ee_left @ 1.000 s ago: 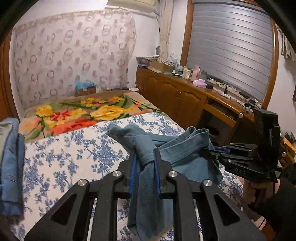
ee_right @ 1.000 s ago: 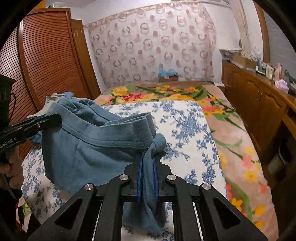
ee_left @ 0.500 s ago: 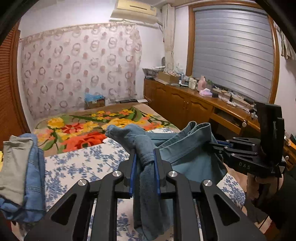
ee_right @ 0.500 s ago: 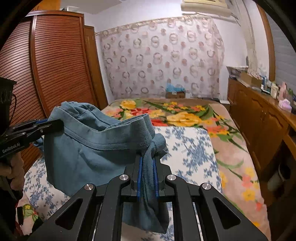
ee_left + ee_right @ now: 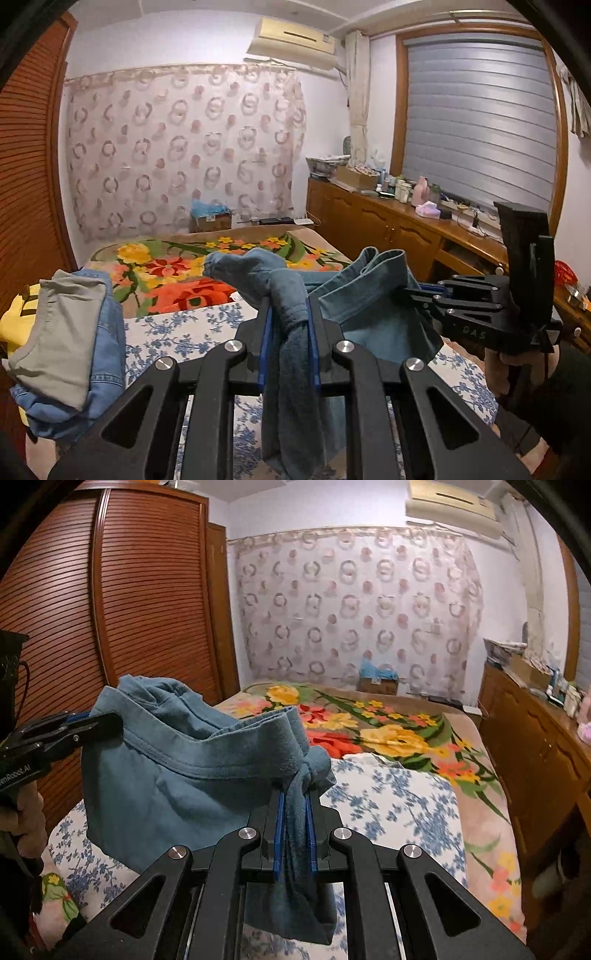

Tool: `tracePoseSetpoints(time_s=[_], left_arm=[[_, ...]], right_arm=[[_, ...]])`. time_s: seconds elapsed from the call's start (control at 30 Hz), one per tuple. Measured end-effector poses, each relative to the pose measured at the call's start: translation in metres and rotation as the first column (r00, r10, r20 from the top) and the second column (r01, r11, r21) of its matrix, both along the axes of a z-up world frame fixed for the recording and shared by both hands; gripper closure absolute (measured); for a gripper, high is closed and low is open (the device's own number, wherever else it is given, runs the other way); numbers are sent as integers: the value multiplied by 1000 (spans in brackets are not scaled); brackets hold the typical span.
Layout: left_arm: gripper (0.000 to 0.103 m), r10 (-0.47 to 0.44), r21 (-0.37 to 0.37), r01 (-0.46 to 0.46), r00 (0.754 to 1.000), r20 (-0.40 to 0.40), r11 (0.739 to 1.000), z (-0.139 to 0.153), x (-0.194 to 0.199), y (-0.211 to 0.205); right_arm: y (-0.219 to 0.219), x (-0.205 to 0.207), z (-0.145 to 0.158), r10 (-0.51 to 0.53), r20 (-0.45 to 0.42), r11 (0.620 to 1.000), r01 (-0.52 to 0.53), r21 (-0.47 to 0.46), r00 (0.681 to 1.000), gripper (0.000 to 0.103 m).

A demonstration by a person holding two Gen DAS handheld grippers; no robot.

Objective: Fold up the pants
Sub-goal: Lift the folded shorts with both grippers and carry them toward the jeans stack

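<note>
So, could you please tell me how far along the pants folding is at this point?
Done: the teal pants are picked up, with the left tool and the right tool each clamped on an end of the waistband. In hand: they hang stretched above the floral bedsheet. Left: no fold shows yet, so laying flat and folding remain.

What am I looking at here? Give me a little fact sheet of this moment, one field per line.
Place: bedroom, over a bed with a blue-flowered sheet
Item handled: teal pants
Left gripper: shut on one end of the waistband
Right gripper: shut on the other end
Pants position: lifted, hanging between the grippers above the sheet
Nearby: stack of folded clothes on the left
Fold: not yet begun
</note>
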State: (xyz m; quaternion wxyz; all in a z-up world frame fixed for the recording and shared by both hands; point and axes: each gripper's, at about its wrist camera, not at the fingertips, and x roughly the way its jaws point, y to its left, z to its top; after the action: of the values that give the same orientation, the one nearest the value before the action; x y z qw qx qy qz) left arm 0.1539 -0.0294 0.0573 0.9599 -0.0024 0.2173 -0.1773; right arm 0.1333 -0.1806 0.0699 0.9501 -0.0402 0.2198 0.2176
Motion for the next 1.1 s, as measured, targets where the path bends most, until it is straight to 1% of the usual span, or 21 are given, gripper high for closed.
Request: tracePoseSetpoints(time_s=[0.27,0.33,0.5,0.63,0.8,0.97,1.1], left_arm=[[85,74,14,-74,997,-1,997,0,19,35],[85,101,20,-101,995,2,995,0,21,45],[85,163,6,-163,987,10,987,-3,14,74],[85,218,1,-218,976,22,976,-2,9,103],[85,288,6,-288,957,45,958,1,7,135],[85,351,-17,-350,935,48,936,-3,13,169],[85,385,-27,-385,922,34,923,-9,24,191]], right_arm=[[23,48,6,70,17,998,-70,-7,997,93],[29,63,7,91,27,996,-91,-9,995,93],[45,91,4,156,44,988,-156,-9,987,93],[60,110,-2,206,53,978,-206,-22,977,93],[75,136,-3,266,75,964,-266,-3,961,93],[87,153,-9,311,109,950,-313,-3,944,93],[101,169,-16,326,111,945,-325,-33,939,93]])
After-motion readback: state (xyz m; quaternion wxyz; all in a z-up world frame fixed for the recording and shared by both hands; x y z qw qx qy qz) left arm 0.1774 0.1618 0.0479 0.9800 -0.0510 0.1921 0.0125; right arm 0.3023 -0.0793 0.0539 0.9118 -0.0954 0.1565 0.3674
